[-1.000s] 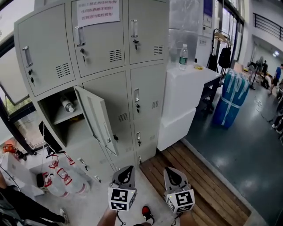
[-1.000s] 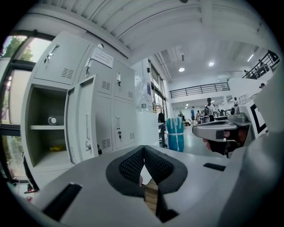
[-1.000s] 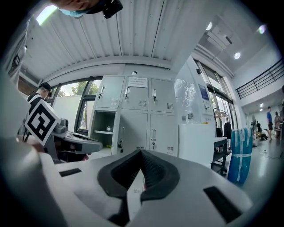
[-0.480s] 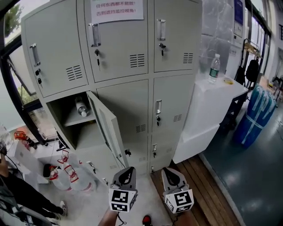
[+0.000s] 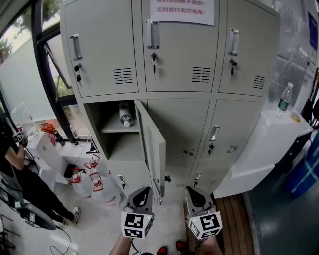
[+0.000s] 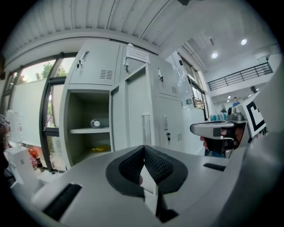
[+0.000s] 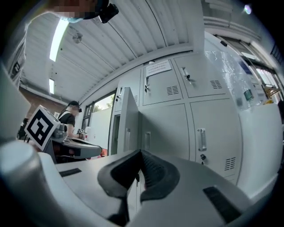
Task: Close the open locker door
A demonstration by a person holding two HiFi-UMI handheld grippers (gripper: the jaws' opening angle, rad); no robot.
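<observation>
Left tool: your left tool (image 5: 143, 192) sits low in the head view, below the open compartment. In its own view the pads (image 6: 153, 163) meet at the tip, with nothing between them.
Right tool: your right tool (image 5: 195, 192) is beside it to the right. Its jaws are also together and empty (image 7: 140, 153).
Locker door: the locker door (image 5: 152, 144) stands swung out from the grey locker (image 5: 177, 60), roughly square to its front and hinged at the compartment's right side. Its lower corner shows between your two tools, and neither tool touches it.
Compartment: the open compartment (image 5: 115, 149) is in the left column, middle row. A bottle (image 5: 124, 114) lies on its shelf.
Notice: a white sheet with red print (image 5: 182, 10) is stuck on the top middle door.
Floor: clear jugs with red handles (image 5: 94, 183) stand by the locker's left foot.
Person: a person in dark clothes (image 5: 17, 174) is at the left edge.
</observation>
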